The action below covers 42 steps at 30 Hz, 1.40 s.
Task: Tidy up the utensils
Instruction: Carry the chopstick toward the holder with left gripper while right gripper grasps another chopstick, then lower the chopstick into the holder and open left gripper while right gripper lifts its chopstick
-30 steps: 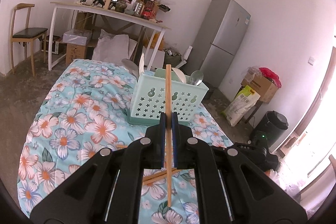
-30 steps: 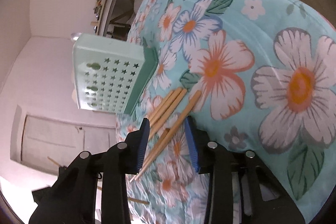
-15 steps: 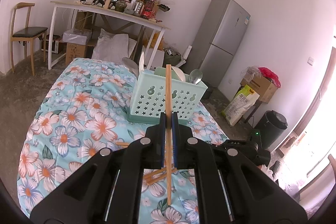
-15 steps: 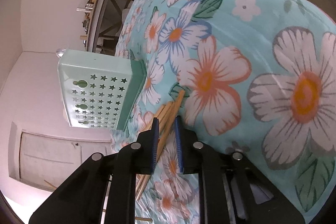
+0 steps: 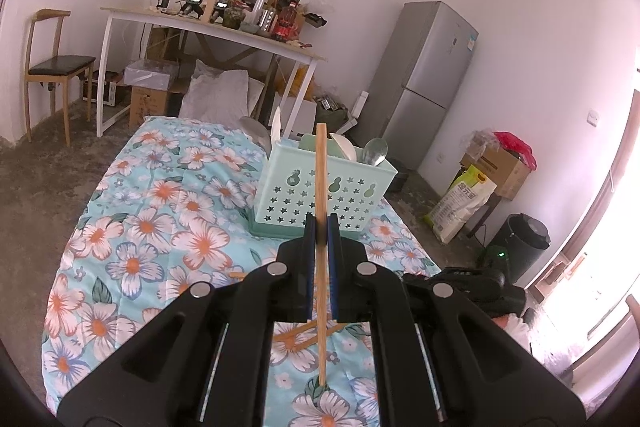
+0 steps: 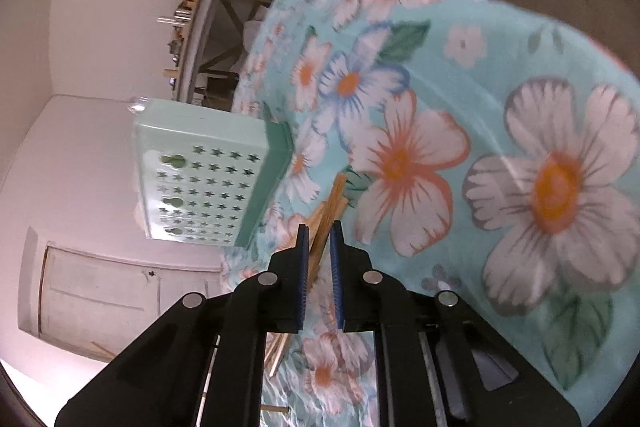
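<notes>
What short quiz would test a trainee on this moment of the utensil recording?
1. True or false: the left claw is clamped on a spoon.
2. The mint basket stands on: A) bare floor, B) floral cloth, C) white desk.
3. What lies between the right claw's jaws?

Key
1. False: it holds one upright chopstick.
2. B.
3. Loose chopsticks; the jaws have just been closing around them, and a firm grip is not clear.
</notes>
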Each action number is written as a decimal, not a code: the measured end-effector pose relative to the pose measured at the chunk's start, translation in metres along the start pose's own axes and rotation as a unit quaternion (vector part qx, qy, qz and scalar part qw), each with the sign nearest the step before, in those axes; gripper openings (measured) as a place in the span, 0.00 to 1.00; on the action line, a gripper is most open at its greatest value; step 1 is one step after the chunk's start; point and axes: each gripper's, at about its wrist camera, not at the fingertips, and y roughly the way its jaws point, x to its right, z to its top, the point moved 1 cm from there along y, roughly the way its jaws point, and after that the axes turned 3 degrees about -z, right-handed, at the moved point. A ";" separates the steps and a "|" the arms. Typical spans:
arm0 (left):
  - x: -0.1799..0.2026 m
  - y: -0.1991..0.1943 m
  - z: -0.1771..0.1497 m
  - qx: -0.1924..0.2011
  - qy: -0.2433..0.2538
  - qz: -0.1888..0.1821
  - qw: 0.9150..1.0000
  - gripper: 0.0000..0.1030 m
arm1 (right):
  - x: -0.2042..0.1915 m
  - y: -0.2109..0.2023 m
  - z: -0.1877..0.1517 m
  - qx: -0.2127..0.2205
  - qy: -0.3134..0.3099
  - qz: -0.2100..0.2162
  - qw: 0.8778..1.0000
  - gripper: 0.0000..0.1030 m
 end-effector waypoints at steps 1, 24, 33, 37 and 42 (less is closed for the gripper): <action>0.000 0.000 0.000 0.000 0.000 0.000 1.000 0.05 | -0.004 -0.004 -0.001 0.005 -0.006 0.003 1.000 0.10; 0.005 -0.002 0.045 0.026 -0.006 -0.012 1.000 0.05 | -0.101 -0.124 0.014 0.123 -0.192 0.095 0.969 0.06; 0.020 0.008 0.112 0.089 0.022 -0.009 0.996 0.05 | -0.100 -0.140 0.026 0.137 -0.200 0.106 0.964 0.06; 0.031 0.024 0.141 0.121 0.032 -0.006 0.992 0.05 | -0.097 -0.140 0.033 0.135 -0.200 0.110 0.964 0.06; 0.049 0.056 0.171 0.150 0.043 0.004 0.988 0.05 | -0.097 -0.141 0.042 0.136 -0.207 0.114 0.962 0.06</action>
